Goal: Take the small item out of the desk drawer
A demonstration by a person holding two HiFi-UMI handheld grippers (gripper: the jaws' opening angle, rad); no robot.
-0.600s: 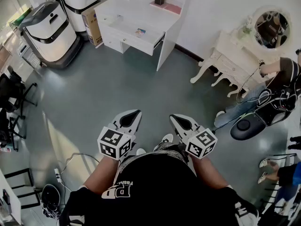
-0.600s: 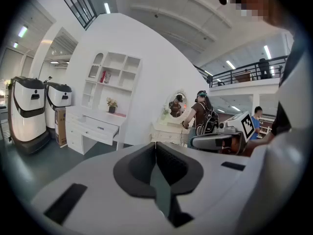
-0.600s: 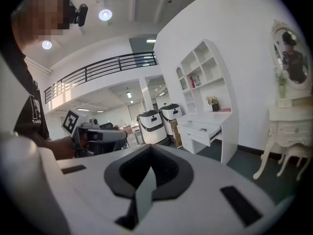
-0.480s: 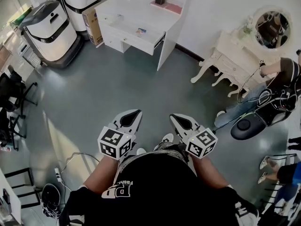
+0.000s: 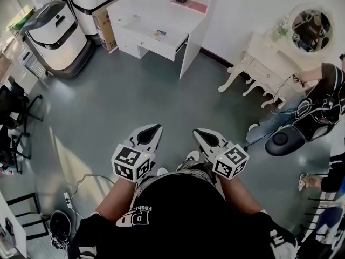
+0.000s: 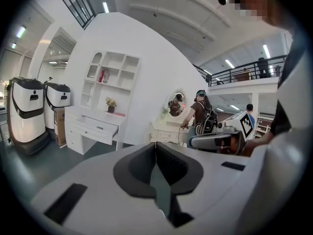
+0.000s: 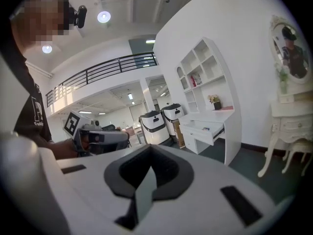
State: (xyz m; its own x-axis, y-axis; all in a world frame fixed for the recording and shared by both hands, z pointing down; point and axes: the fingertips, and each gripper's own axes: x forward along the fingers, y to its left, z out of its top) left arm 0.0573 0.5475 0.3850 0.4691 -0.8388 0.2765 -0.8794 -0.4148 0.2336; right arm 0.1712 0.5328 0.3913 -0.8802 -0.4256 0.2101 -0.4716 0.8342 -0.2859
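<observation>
Standing much as before—left gripper (image 5: 153,130) and right gripper (image 5: 202,135) at 6 o'clock, jaws together, empty—the small item (image 5: 160,34) lying in the open drawer (image 5: 155,48) at 12 o'clock, well apart; approach judged still ahead.

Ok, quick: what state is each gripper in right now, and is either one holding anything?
Left gripper: closed, holding nothing.
Right gripper: closed, holding nothing.
</observation>
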